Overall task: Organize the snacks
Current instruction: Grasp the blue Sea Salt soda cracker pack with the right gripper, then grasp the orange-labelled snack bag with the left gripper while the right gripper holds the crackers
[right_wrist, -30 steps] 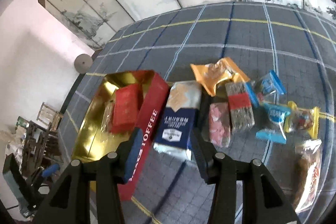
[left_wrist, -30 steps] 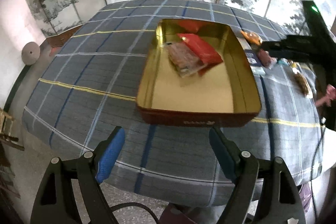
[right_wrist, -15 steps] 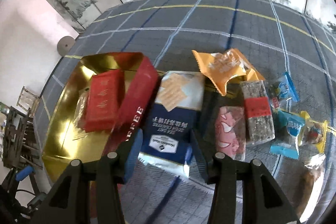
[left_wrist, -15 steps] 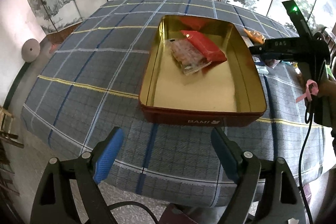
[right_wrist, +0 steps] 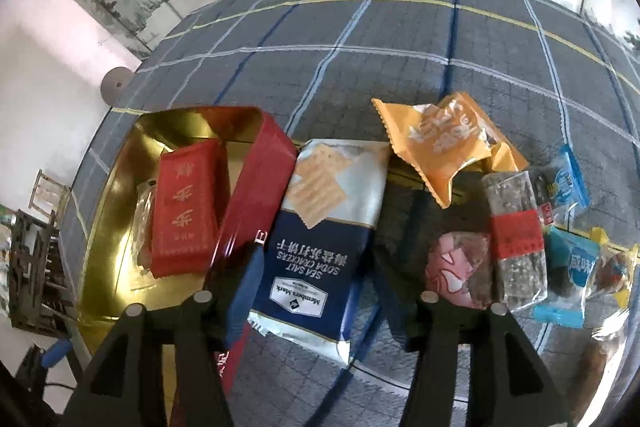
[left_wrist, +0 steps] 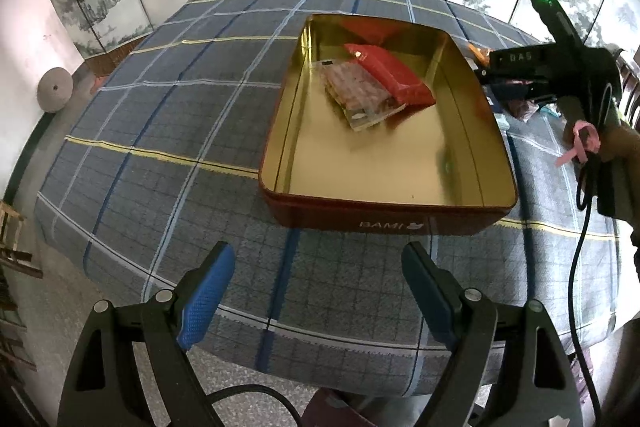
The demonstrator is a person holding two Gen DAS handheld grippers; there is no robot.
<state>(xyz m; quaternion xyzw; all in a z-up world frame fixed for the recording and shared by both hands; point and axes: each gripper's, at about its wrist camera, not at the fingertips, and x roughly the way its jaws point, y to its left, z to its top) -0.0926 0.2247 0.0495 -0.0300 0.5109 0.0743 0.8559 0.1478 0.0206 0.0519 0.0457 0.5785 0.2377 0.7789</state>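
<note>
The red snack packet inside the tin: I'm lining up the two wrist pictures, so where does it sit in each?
Left wrist view: red snack packet upper centre, at the tin's far end, overlapping a clear-wrapped snack.
Right wrist view: centre-left, inside the tin.
Shared landmark: the grey disc against the wall.

Right wrist view: brown-filled packet (right_wrist: 600,359) at the lower right is cut off by the picture's rim, contents unreadable. Right claw (right_wrist: 316,291) fingers cover the cracker pack's (right_wrist: 320,223) lower corners. Left wrist view: the claw body blocks the snacks beyond the tin (left_wrist: 384,219).
</note>
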